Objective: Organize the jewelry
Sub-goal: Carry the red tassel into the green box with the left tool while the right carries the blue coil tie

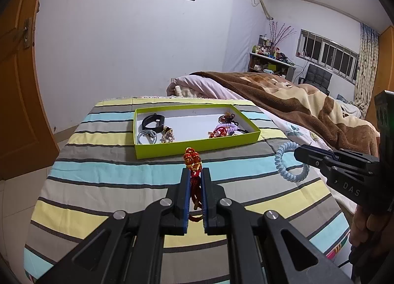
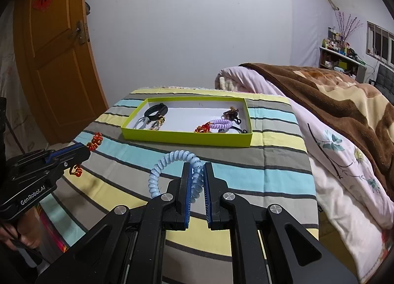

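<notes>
My left gripper is shut on a red beaded bracelet, held above the striped cloth in front of the green tray. It also shows in the right wrist view with the red bracelet. My right gripper is shut on a light blue spiral hair tie, seen too in the left wrist view beside the right gripper. The tray holds a black band, a purple spiral tie and other pieces.
The striped cloth covers a small table. A bed with a brown blanket lies to the right. An orange door stands at the left. A white wall is behind.
</notes>
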The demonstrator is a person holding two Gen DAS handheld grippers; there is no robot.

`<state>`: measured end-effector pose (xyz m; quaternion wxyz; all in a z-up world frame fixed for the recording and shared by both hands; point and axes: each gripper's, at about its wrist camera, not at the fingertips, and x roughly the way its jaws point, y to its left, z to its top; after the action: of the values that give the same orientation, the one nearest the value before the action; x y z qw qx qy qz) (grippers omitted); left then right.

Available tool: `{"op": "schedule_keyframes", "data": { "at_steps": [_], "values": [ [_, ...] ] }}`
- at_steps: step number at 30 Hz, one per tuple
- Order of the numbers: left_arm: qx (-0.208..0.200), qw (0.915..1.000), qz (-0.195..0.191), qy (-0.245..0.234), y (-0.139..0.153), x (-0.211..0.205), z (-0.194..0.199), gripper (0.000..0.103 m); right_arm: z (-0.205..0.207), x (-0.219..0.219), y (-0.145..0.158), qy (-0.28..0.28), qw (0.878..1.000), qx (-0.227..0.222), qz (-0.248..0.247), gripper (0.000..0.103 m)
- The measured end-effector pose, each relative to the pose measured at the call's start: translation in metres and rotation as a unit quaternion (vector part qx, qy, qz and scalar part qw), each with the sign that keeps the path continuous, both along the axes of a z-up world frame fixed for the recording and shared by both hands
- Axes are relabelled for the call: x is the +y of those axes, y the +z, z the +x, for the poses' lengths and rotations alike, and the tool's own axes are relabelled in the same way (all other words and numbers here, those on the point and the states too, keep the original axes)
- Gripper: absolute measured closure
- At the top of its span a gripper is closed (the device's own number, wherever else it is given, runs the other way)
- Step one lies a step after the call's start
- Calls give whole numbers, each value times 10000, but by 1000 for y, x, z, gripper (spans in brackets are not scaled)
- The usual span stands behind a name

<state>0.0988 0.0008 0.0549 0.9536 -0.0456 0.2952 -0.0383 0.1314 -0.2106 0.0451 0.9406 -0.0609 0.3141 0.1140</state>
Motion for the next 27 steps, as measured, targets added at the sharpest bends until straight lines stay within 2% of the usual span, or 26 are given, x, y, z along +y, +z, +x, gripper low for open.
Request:
{"op": "schedule_keyframes", "data": {
  "at_steps": [18,27],
  "values": [
    [-55,9999,98,-76,5,-7,11,95,8,4,6,50,10000,-69,-3,94],
    [-74,9998,172,-56,5,-4,26,95,24,6,6,59,10000,-51,-13,94]
  ]
}}
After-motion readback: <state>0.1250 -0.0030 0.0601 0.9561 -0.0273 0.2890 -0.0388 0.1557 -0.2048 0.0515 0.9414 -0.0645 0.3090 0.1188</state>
